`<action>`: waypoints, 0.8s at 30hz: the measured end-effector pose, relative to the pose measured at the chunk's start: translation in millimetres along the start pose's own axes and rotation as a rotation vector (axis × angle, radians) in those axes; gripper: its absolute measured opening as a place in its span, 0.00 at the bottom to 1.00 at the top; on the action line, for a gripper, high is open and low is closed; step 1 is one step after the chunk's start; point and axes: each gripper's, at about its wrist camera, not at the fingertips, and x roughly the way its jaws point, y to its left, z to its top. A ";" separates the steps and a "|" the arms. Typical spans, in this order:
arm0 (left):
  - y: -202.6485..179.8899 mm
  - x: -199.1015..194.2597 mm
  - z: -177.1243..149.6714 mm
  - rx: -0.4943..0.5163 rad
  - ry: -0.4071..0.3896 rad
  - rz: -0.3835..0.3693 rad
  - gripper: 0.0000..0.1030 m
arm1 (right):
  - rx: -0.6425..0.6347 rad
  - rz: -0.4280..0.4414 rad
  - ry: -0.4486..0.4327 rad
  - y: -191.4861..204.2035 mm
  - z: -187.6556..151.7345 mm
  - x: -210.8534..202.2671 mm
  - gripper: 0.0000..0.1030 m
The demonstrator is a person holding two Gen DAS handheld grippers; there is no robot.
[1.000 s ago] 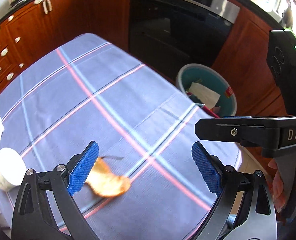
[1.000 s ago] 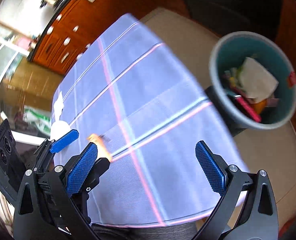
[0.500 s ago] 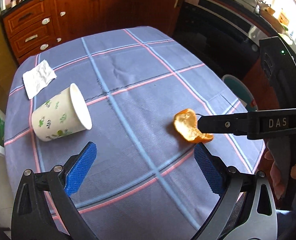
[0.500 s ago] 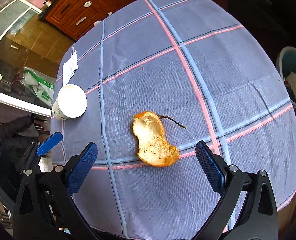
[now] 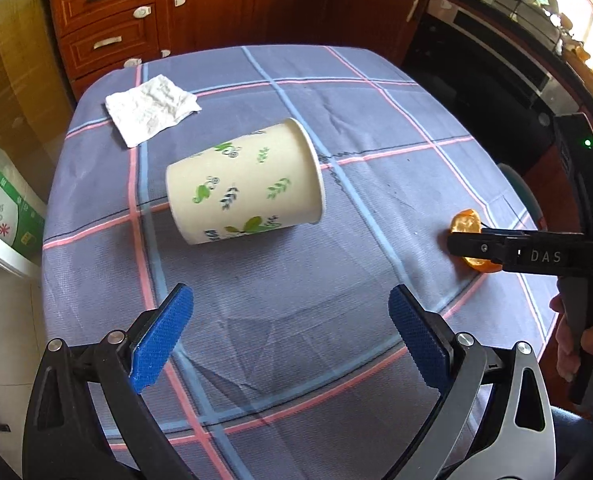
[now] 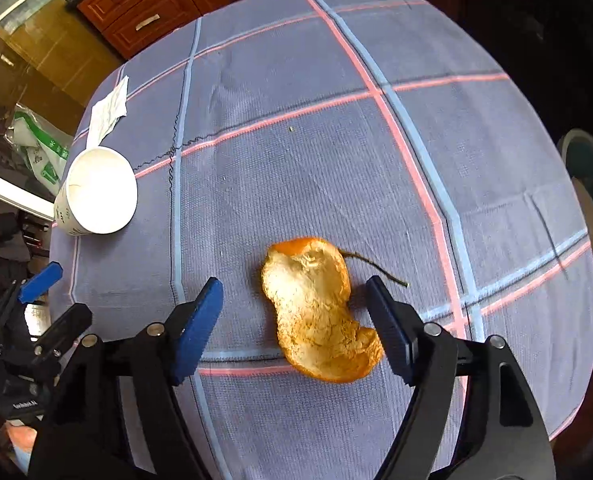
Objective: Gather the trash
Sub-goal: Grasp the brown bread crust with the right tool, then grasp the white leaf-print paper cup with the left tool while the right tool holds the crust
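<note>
An orange peel with a thin stem lies on the blue checked tablecloth. My right gripper hangs just over it, jaws closing, the peel between the blue pads. The left pad stands clear of it and the right pad is close to its edge. In the left wrist view that peel shows half hidden behind the right gripper's finger. A leaf-printed paper cup lies on its side ahead of my open, empty left gripper. A crumpled white napkin lies beyond the cup.
A teal bin stands on the floor past the table's right edge. Wooden cabinets and a dark oven line the far side. A green-printed bag sits left of the table. A hand grips the right tool.
Both views swung away from the bin toward the table's middle. The cup and napkin came closer in the left view. The right gripper sank over the peel and its jaws narrowed.
</note>
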 end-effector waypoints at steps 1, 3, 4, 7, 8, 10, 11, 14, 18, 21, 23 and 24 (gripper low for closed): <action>7.2 -0.8 0.5 -0.010 -0.004 0.008 0.95 | -0.018 -0.019 -0.003 4.1 -0.7 1.1 0.61; 19.7 -1.8 2.5 -0.030 -0.010 0.023 0.95 | -0.058 -0.050 -0.021 13.3 -2.1 2.0 0.39; 26.3 -2.0 4.0 -0.041 -0.012 0.028 0.95 | -0.073 -0.039 -0.027 17.6 -2.9 1.3 0.38; 42.3 -3.4 9.5 -0.094 -0.021 0.029 0.95 | -0.113 0.019 -0.033 32.4 -2.0 -1.9 0.24; 45.7 -4.7 11.4 -0.118 -0.025 0.009 0.95 | -0.129 0.027 -0.025 38.1 -1.3 -0.2 0.24; 44.2 -7.0 15.5 -0.143 -0.032 -0.029 0.95 | -0.140 0.021 -0.020 45.0 -0.3 4.9 0.26; 41.0 -8.1 18.1 -0.146 -0.035 -0.040 0.95 | -0.138 0.022 -0.016 45.8 0.6 7.2 0.28; 28.5 -8.9 27.9 -0.151 -0.049 -0.020 0.95 | -0.131 0.036 -0.003 46.7 1.6 11.9 0.31; 15.8 -7.5 41.0 -0.174 -0.087 0.025 0.95 | -0.137 0.052 -0.004 45.7 -0.1 12.8 0.32; 8.4 1.2 49.9 -0.186 -0.098 0.073 0.95 | -0.137 0.071 -0.005 43.2 -0.9 12.6 0.32; 5.8 9.9 53.3 -0.196 -0.087 0.110 0.95 | -0.146 0.076 -0.008 43.7 -1.4 12.6 0.32; 5.1 14.9 54.3 -0.204 -0.078 0.123 0.95 | -0.152 0.078 -0.009 43.6 -0.9 12.8 0.32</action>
